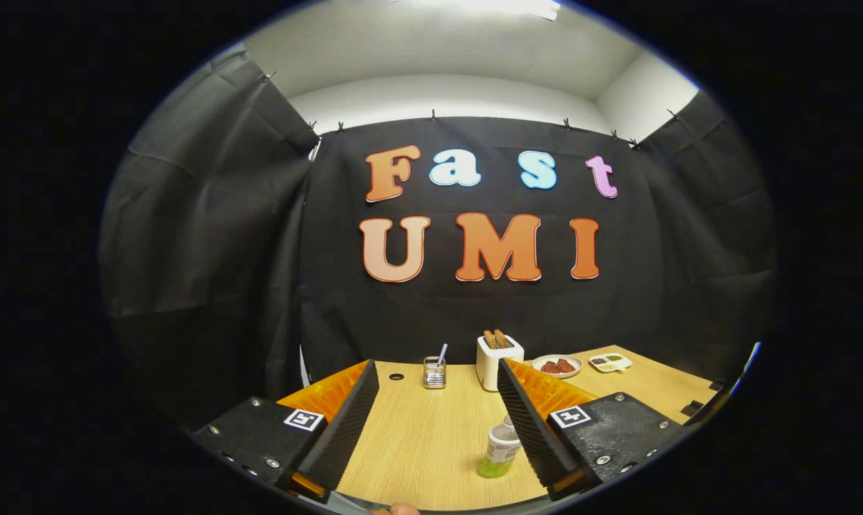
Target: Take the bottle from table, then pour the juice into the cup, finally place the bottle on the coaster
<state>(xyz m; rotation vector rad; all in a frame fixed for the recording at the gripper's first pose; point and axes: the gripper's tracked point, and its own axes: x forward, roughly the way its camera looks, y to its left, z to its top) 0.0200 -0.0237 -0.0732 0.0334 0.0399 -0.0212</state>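
Two spread tool (435,422) fingers, bottle (501,448) between.

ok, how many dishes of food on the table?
2. A round plate right of the toaster, and a small tray right of that. The open tool may hide more.

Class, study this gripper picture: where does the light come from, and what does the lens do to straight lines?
Gripper view: light comes from a ceiling lamp above the booth; the table is evenly lit, without glare; the fisheye bows the cloth's top edge; the bottle between the open jaws looks sharp.
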